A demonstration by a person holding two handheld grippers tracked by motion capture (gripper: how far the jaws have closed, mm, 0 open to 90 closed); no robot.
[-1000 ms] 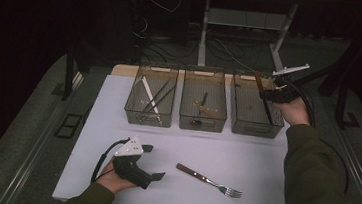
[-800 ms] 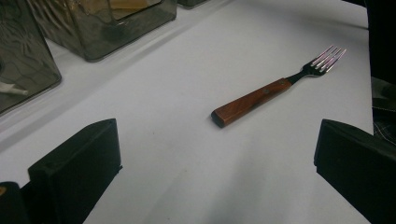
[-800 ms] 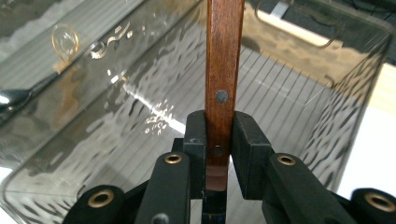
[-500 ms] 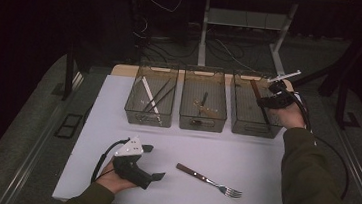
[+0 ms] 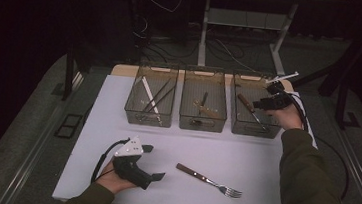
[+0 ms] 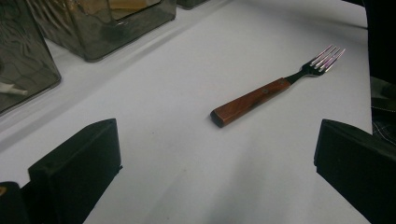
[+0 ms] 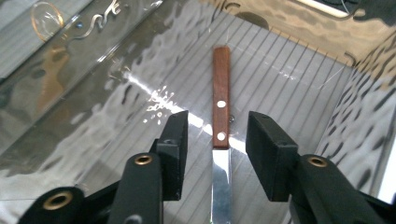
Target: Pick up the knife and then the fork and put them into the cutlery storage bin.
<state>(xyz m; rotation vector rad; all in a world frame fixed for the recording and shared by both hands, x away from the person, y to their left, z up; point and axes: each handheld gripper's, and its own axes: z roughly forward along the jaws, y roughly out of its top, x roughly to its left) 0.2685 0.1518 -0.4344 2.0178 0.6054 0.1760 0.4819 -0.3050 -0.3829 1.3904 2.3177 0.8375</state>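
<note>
On the white table [image 5: 119,101], three clear bins stand in a far row. Over the right bin [image 5: 237,127] the right gripper [image 7: 217,154] has just been opening; the knife [image 7: 221,116] lies released between its jaws. The left gripper [image 5: 149,161] rests gaping near a fork [image 5: 209,180].

The left gripper [image 5: 154,162] rested low at the near edge, cupped in the person's left hand [image 5: 114,178], its jaws spread wide and pointing level toward the right. The right arm reached forward in a dark green sleeve [image 5: 307,179], the right hand [image 5: 283,114] carrying the right gripper [image 7: 217,149] at the far right with its nose tipped downward. Its jaws had just been opening and stood apart, pads clear of the knife [image 7: 221,140] lying between them.
</note>
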